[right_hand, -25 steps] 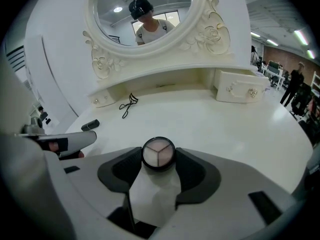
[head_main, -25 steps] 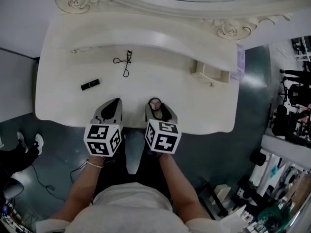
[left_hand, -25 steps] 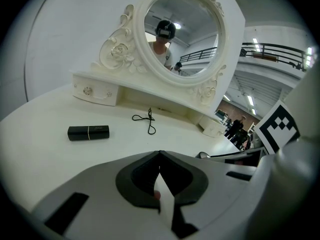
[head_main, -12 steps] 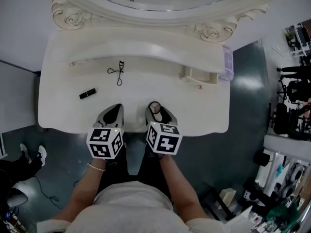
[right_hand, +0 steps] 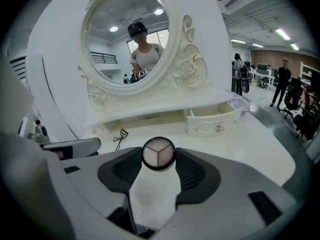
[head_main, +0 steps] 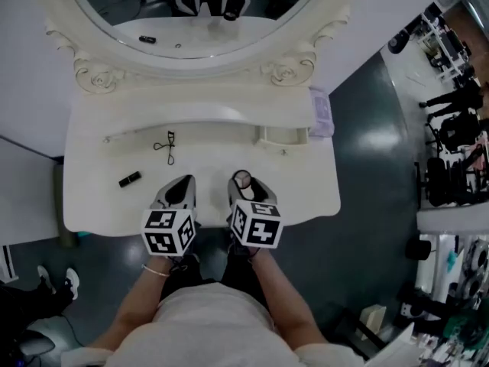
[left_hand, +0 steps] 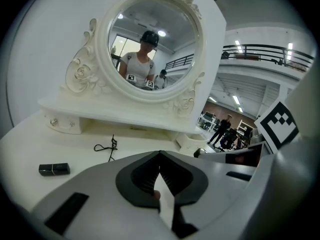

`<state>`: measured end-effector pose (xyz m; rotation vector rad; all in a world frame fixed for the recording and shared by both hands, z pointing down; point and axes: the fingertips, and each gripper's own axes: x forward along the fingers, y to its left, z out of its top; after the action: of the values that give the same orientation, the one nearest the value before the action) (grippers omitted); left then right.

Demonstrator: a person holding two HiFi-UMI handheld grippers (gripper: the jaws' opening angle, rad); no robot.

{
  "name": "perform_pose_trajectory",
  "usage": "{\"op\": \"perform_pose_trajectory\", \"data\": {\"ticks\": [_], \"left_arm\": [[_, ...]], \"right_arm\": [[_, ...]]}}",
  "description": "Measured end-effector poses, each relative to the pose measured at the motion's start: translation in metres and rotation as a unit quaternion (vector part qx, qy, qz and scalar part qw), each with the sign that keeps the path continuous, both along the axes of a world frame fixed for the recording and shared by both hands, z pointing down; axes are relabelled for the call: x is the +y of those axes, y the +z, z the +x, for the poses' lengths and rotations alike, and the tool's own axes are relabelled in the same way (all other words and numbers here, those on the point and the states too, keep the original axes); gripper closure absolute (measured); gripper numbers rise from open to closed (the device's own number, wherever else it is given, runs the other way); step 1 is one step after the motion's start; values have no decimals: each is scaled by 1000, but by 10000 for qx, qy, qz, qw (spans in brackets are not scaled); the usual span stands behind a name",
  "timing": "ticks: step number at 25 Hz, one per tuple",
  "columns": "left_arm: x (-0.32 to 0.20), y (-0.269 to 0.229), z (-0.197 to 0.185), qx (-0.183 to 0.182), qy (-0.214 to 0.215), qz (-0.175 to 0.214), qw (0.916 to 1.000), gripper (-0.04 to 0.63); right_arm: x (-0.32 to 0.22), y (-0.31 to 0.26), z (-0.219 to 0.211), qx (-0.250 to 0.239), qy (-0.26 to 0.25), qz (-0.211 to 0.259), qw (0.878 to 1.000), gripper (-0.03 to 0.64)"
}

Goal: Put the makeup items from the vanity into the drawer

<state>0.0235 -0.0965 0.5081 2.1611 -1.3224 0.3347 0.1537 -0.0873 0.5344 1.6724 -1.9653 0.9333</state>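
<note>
The white vanity (head_main: 306, 197) carries a black eyelash curler (head_main: 164, 147) and a black lipstick tube (head_main: 129, 179) on its left half. A small drawer (head_main: 283, 138) stands pulled open under the shelf at the right. My right gripper (head_main: 244, 183) hovers at the front edge, shut on a round eyeshadow compact (right_hand: 158, 154) with three pale shades. My left gripper (head_main: 177, 192) hangs beside it, shut with nothing in it. From the left gripper view the lipstick tube (left_hand: 54, 169) and curler (left_hand: 106, 146) lie ahead to the left. The drawer (right_hand: 212, 121) is ahead and to the right of the right gripper.
An oval mirror (head_main: 191, 14) in a carved white frame rises behind the shelf and reflects the person and both grippers. A small closed drawer knob (left_hand: 54, 122) sits at the shelf's left end. Dark floor surrounds the vanity, with equipment racks (head_main: 451, 144) at the right.
The head view has drawn back and tilted up, so the vanity looks smaller and the mirror shows. Both grippers stay at the front edge, the right one still holding the compact.
</note>
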Motion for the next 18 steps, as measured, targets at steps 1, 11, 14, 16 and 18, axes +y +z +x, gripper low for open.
{"op": "perform_pose_trajectory", "data": {"ticks": [1, 11, 14, 16, 18], "left_arm": [[-2, -4, 4, -1, 21, 40, 10000, 592], [-26, -41, 50, -30, 384, 420, 9984, 592], [-31, -42, 66, -65, 497, 423, 9979, 592], [-34, -39, 76, -92, 564, 393, 9976, 592], [-39, -36, 85, -111, 613, 352, 9974, 592]], "right_arm": [[-1, -5, 4, -12, 19, 54, 10000, 397], [-16, -43, 52, -94, 365, 509, 9980, 397], [-20, -45, 67, -126, 455, 520, 9975, 397], [-24, -44, 76, -150, 503, 509, 9973, 397], [-29, -42, 85, -171, 546, 485, 9972, 397]]}}
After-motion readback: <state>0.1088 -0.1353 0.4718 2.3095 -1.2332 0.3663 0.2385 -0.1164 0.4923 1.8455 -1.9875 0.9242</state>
